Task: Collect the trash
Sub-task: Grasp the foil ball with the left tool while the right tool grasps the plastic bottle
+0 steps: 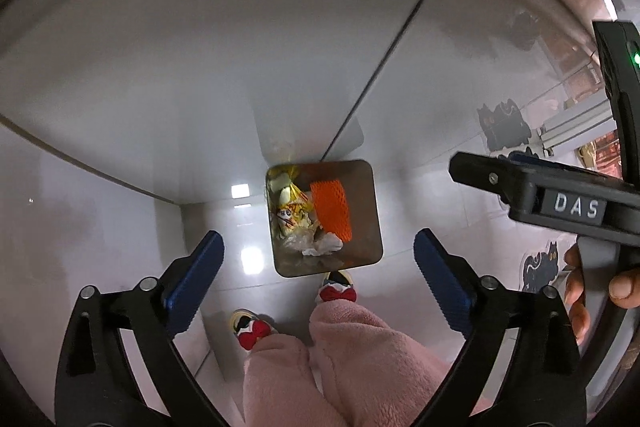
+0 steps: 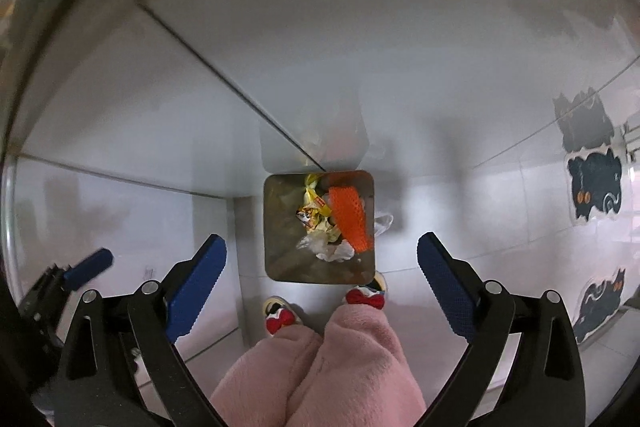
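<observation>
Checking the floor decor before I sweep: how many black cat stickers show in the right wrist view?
3, all at the right edge: one cat sticker highest, a second just below it, a third lowest on the floor. More may lie beyond the frame.

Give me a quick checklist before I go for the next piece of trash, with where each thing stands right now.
1. Left gripper empty, blue pads apart: ok.
2. Right gripper empty, pads apart: ok.
3. Square metal bin on the white tile floor, mouth unobstructed: ok.
4. Orange foam net, yellow printed wrapper and clear crumpled plastic inside the bin: ok.
5. A clear scrap at the bin's right rim, inside or outside: cannot tell.
6. Next piece of trash located: cannot tell, no other loose trash shows in either view.
</observation>
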`<control>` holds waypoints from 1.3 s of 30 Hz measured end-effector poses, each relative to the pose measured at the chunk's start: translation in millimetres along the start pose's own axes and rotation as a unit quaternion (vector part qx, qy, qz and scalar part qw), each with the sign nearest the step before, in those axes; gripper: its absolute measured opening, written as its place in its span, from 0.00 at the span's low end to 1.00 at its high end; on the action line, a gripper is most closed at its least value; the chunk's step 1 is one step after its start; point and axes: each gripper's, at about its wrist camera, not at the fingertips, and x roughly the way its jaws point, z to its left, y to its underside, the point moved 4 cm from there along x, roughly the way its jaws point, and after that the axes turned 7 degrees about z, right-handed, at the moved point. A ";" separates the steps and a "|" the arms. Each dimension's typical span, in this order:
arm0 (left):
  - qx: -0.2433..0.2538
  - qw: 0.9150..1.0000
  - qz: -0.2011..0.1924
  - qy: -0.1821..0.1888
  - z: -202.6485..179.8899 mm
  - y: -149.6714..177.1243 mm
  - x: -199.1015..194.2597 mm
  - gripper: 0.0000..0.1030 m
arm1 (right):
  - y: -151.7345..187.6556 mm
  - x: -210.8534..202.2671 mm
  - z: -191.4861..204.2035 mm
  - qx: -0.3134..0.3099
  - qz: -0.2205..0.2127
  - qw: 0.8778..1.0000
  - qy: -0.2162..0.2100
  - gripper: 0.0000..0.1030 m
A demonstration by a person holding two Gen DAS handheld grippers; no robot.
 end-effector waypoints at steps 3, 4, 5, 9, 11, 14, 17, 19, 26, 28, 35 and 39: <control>-0.007 1.000 -0.015 -0.001 2.0 -2.4 -26.2 0.92 | 4.1 -26.3 4.4 -0.002 -0.014 1.000 -0.002 0.97; -0.009 1.000 -0.021 0.001 2.7 -2.4 -34.5 0.92 | 3.5 -32.7 4.2 -0.002 -0.018 1.000 -0.004 0.97; -0.010 1.000 -0.024 0.003 3.8 -2.2 -40.5 0.92 | 3.9 -36.7 3.9 -0.002 -0.021 1.000 -0.005 0.97; -0.004 0.999 -0.046 0.003 4.6 -4.8 -74.8 0.92 | 2.0 -70.1 6.1 0.000 -0.045 0.999 -0.009 0.97; -0.003 0.998 -0.058 0.006 5.6 -9.3 -92.9 0.92 | -2.0 -89.3 6.3 0.003 -0.064 0.998 -0.013 0.97; 0.002 0.997 -0.080 0.004 5.8 -17.2 -120.7 0.92 | -12.6 -119.3 8.4 0.011 -0.093 0.995 -0.021 0.97; 0.011 0.994 -0.111 0.001 7.6 -33.5 -154.3 0.92 | -28.6 -143.4 13.5 0.009 -0.120 0.993 -0.021 0.97; 0.013 0.992 -0.125 0.001 10.4 -44.4 -169.7 0.92 | -41.5 -158.4 20.7 -0.001 -0.137 0.990 -0.016 0.97; 0.008 0.987 -0.162 -0.008 25.8 -86.7 -205.8 0.92 | -91.4 -196.1 38.2 -0.023 -0.179 0.984 -0.006 0.97; 0.005 0.985 -0.171 -0.011 30.0 -102.5 -211.4 0.92 | -107.3 -202.9 42.2 -0.026 -0.189 0.982 -0.004 0.97; 0.004 0.985 -0.174 -0.020 34.3 -140.5 -210.9 0.90 | -146.0 -214.4 49.4 -0.020 -0.190 0.981 -0.031 0.97; 0.006 0.985 -0.168 -0.024 36.1 -159.0 -203.9 0.86 | -168.8 -219.1 56.8 -0.007 -0.198 0.980 -0.023 0.97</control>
